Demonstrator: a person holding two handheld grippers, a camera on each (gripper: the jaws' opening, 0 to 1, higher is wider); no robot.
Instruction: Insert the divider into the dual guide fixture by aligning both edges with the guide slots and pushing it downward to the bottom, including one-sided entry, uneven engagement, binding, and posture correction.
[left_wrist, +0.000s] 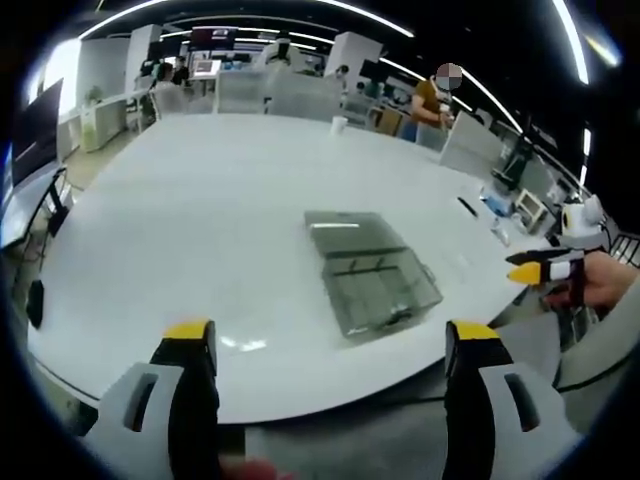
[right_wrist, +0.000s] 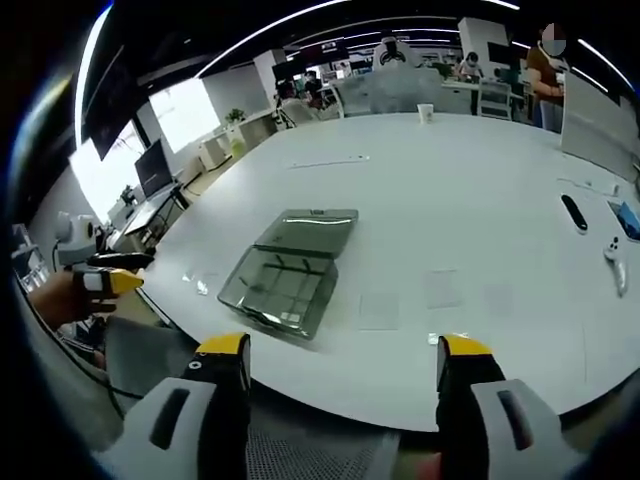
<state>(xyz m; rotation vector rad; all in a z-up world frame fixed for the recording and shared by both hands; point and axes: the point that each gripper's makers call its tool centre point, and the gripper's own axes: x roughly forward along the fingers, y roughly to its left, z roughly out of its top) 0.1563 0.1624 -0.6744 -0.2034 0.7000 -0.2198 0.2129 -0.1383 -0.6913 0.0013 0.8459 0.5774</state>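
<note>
Here, a black remote (right_wrist: 573, 213) (right gripper view) beyond the fixture (right_wrist: 288, 272).

The left tongs (left_wrist: 331, 345) are held with the two jaws spread wide apart and nothing gripped between them; the yellow-capped tips are seen level with each other above grey and black bodies. The right tongs (right_wrist: 341, 355) are likewise held with the jaws parted and empty, their yellow tips level. In the left gripper view, the right tongs (left_wrist: 545, 268) are seen from the side at the right edge, grasped in a hand (left_wrist: 600, 283). In the right gripper view, the left tongs (right_wrist: 115, 272) are seen at the left edge, grasped in a hand (right_wrist: 60, 297). Both tongs are held well apart from each other.
</note>
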